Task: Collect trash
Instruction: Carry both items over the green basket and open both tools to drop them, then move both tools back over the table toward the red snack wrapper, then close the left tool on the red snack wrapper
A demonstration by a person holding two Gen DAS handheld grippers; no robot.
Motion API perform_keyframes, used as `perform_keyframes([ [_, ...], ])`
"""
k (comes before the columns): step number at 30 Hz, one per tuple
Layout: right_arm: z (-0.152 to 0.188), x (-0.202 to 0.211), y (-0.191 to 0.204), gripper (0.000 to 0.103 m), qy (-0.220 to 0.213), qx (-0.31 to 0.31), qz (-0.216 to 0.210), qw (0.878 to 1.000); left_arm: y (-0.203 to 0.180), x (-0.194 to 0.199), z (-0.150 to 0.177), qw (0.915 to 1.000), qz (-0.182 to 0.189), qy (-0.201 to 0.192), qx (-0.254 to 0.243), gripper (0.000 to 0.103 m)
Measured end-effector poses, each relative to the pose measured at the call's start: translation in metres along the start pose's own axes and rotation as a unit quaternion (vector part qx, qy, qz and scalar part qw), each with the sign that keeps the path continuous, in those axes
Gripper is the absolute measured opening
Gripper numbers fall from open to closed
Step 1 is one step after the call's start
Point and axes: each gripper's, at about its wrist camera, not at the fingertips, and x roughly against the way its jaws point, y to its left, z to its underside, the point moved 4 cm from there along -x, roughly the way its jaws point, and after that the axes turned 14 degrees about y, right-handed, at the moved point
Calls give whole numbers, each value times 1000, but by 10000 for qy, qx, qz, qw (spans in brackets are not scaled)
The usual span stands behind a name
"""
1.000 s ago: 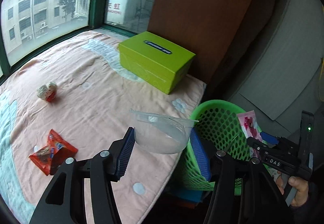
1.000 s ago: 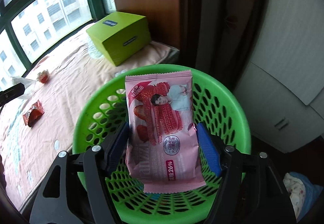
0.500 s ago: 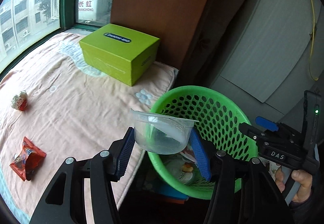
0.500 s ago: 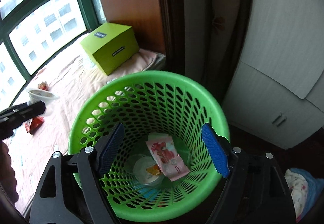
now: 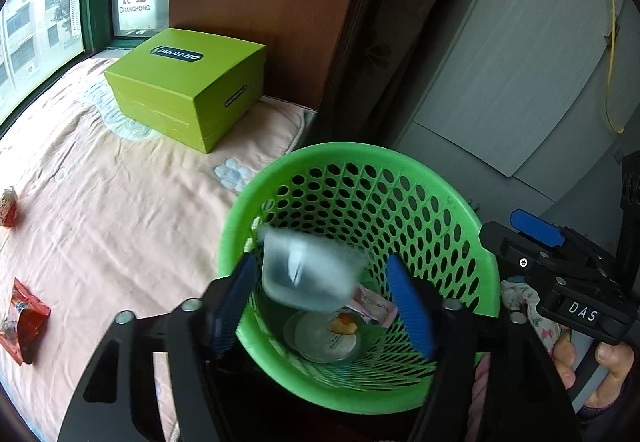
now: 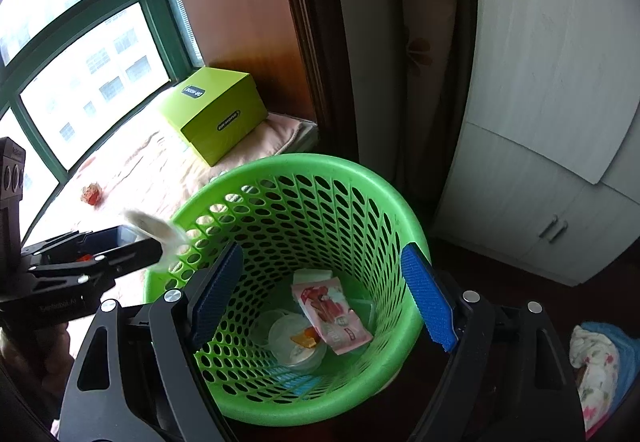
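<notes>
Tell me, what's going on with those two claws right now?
Left gripper open, blurred clear plastic cup between its fingers, over the green basket. Right gripper open, empty. Pink wrapper in basket. Nothing blocking.

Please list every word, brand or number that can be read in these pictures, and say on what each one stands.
"DR·HONG": top label of the green box, upside down here.
"长虹 CHANGHONG": sign outside the window.
"DAS": label on the right gripper.
Print on the pink wrapper, the box's side label and the left gripper body: too blurred.
</notes>
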Motion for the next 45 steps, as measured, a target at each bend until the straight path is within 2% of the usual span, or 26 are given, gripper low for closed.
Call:
perform_keyframes([
  [5, 0, 1, 3, 81, 1, 4, -78, 10000, 2, 3, 5, 10000, 38, -28, 57, 67],
  [10, 1, 1, 14, 81, 14, 129, -147, 9998, 23, 16, 13, 9994, -173, -116, 273, 67],
  [17, -3, -4, 44, 81, 83, 421, -327, 9985, 73, 39, 36, 9952, -568, -264, 751, 67],
  [23, -5, -8, 79, 81, 133, 767, -463, 9959, 128, 57, 59, 9883, -971, -309, 1139, 67],
  [30, -7, -15, 119, 81, 227, 1112, -614, 9916, 198, 68, 88, 9792, -1415, -160, 1448, 67],
  [32, -9, -18, 129, 82, 255, 1191, -644, 9905, 218, 69, 96, 9766, -1545, -85, 1495, 74],
  [34, -10, -21, 140, 82, 291, 1284, -678, 9890, 237, 70, 102, 9733, -1694, -28, 1548, 76],
  [38, -12, -26, 160, 83, 360, 1456, -706, 9862, 265, 68, 110, 9716, -1787, 93, 1551, 76],
  [45, -13, -37, 193, 85, 459, 1744, -761, 9807, 289, 51, 115, 9731, -1775, 362, 1424, 76],
])
